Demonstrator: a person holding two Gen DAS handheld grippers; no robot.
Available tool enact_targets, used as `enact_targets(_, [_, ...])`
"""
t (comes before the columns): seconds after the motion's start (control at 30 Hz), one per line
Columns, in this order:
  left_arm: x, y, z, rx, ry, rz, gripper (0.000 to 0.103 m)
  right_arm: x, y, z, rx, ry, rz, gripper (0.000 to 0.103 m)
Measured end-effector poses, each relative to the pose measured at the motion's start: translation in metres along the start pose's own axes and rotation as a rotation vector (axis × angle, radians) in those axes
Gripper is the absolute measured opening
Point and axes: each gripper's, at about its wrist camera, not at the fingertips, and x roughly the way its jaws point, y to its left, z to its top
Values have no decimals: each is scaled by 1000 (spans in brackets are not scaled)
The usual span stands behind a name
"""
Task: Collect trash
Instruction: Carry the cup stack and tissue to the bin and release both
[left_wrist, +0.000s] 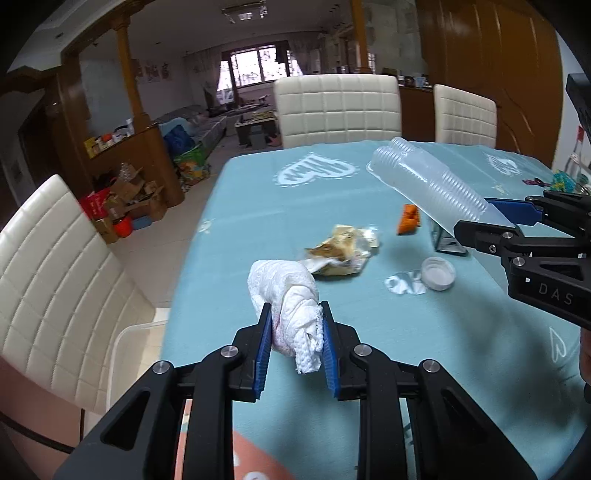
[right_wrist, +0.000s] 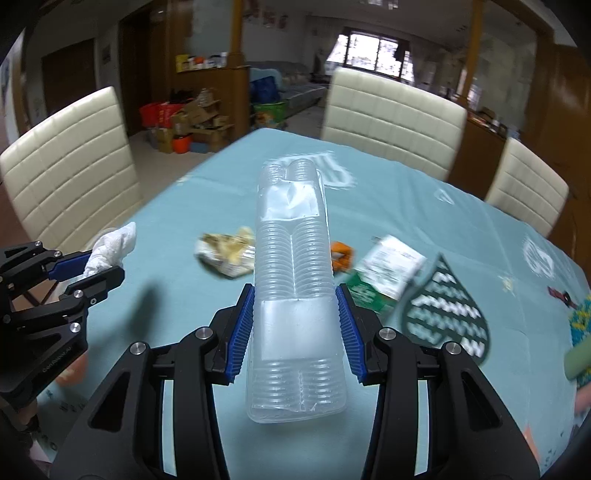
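Two hand-held grippers work a cluttered blue desk (left_wrist: 461, 350), each already loaded. The left gripper (left_wrist: 295, 332) has its blue pads closed on a crumpled white tissue (left_wrist: 291, 295), lifted clear of the cloth near 6 o'clock of the left wrist view. The right gripper (right_wrist: 295, 325) is clamped around a clear sleeve of stacked plastic cups (right_wrist: 295, 266), which juts forward toward 12 o'clock and tilts above the desk.

More trash lies on the cloth: a crushed food wrapper (left_wrist: 341, 251) at centre, an orange scrap (left_wrist: 408, 218) at about 2 o'clock from it, a white bottle cap (left_wrist: 438, 272) toward 4 o'clock, and a green-and-white packet (right_wrist: 384, 273) just right of the cups.

Both loads likely go to a bin next; a white container rim (left_wrist: 136, 332) shows below the desk edge at 8 o'clock. Holding the squeeze steady on the slippery sleeve and carrying it level should prevent a drop.
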Motion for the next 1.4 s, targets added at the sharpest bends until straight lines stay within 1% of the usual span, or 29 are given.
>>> enact_targets(0.27, [-5,40,-16,-48,8,77,24,9,64,15,-113,-11,74,46])
enact_targets(0.73, [-10,103,-41,-109,24,231,24,20,148,33,-265,-35,178,46])
enact_targets(0.83, [-11,116,-45,-127,30,252,24,20,166,37,-298,-49,198,46])
enact_targets(0.93, [-9,127,-49,-144,37,275,24,24,178,40,-317,-51,213,46])
enact_targets(1.13, [-8,142,-60,-165,53,295,27,32,193,45,-325,-46,236,46])
enact_targets(1.2, [-4,147,-62,-186,65,293,33,35,197,47,-326,-45,241,46])
enact_targets(1.23, [-2,154,-64,-204,71,295,43,36,199,47,-328,-43,241,46])
enact_targets(1.27, [-2,157,-65,-216,69,294,57,37,201,47,-331,-43,240,46])
enact_targets(1.3, [-2,162,-66,-229,65,295,64,37,203,47,-336,-45,239,46])
enact_targets(1.33, [-3,166,-66,-244,60,302,75,37,205,48,-341,-46,238,46])
enact_targets(1.37, [-4,170,-67,-258,56,314,79,37,207,48,-343,-49,239,46])
enact_targets(1.4, [-5,173,-67,-269,56,319,80,36,208,49,-345,-52,242,46])
